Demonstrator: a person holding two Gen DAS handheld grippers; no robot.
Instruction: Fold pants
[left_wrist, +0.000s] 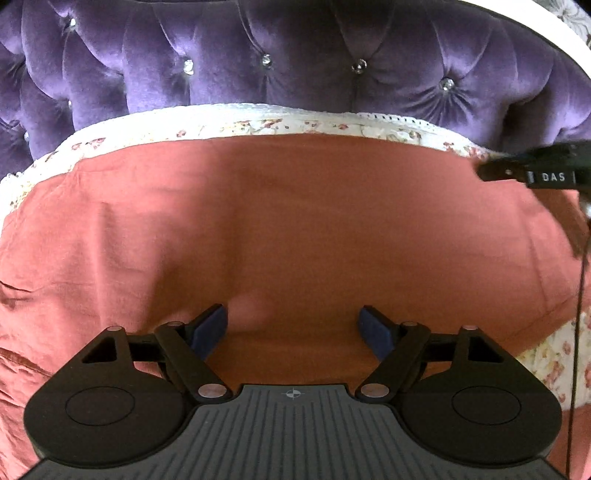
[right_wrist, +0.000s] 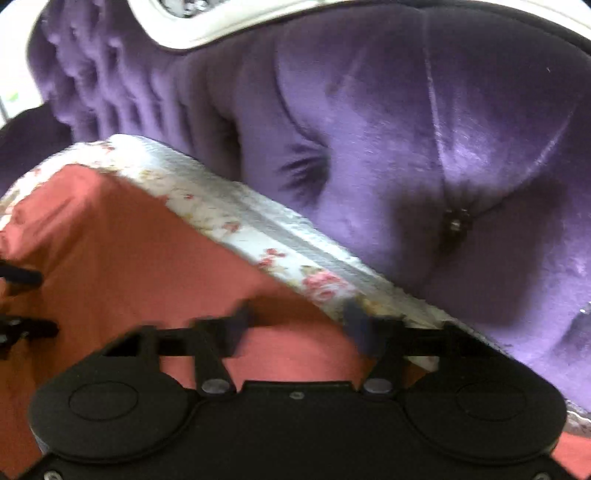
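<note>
While I hold it tilted down over the cloth, my left gripper (left_wrist: 291, 317): jaws spread wide, blue pads clear of each other, nothing pinched between them.
My right gripper (right_wrist: 297, 315): blurred in its own view, but the two fingers stand well apart with nothing clamped; one finger is over the cloth, the other over the bed's edge.
Pants: terracotta-pink cotton pants (left_wrist: 295, 221) lying spread out, mostly flat, directly under both tools, with wrinkles and a seam toward the left.
Pants' far edge: straight, running just short of the mattress edge.
Bedding: white sheet with a small pink floral print (left_wrist: 258, 125) showing as a strip beyond the pants and again at the right.
Right side of the left view: my other tool's black body reaches in over the pants' far right corner.
Beyond: purple button-tufted velvet headboard (left_wrist: 295, 55) rising behind the bed, its white frame (right_wrist: 184, 37) along the top.
</note>
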